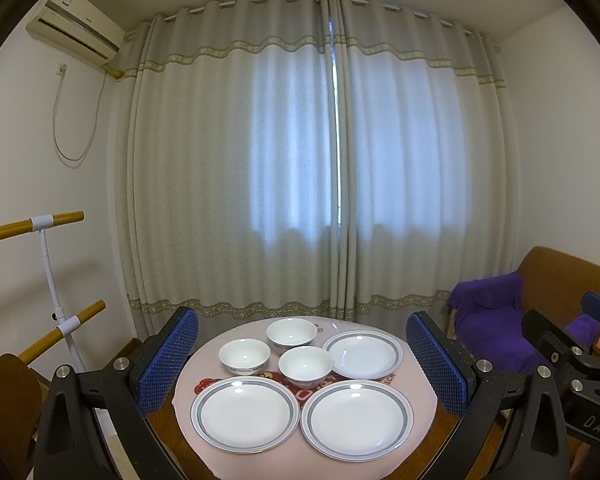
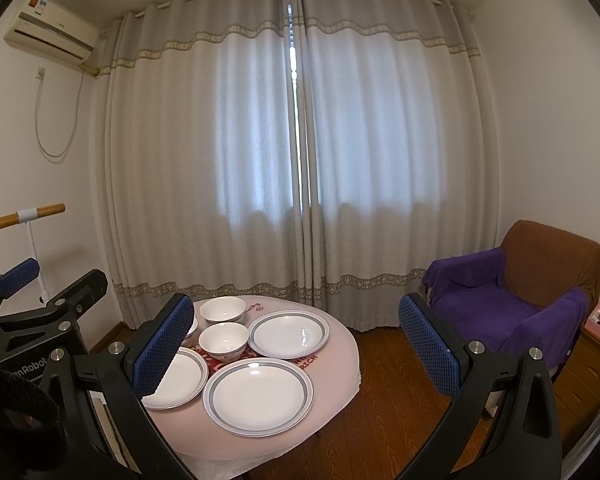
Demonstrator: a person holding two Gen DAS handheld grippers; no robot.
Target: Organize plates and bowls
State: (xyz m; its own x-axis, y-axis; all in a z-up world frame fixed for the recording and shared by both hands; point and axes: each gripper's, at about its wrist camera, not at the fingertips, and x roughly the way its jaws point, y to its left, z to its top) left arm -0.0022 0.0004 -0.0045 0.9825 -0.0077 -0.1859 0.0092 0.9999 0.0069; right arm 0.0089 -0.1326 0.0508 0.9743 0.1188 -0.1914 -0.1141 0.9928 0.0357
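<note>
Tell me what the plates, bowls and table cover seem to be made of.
Plates: likely glazed ceramic, white with grey rim bands, sharp light glints. Bowls: same glossy white glaze, probably porcelain. Table cover: pale pink with red print, looks like thin plastic or cloth; cannot tell which.

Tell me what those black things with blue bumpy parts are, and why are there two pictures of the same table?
Those are two grabbing tools that a person holds, one in each hand. Each has two fingers with blue padding, and a small camera that looks out between them. One picture comes from the left gripper, the other from the right gripper. That is why the same round table shows twice, from slightly different spots. Each tool also peeks into the edge of the other's picture. On the table's pink cloth lie three white plates with grey rims and three white bowls, all separate, none stacked. Both tools are wide open and hold nothing; they are above the table, touching no dishes.
</note>
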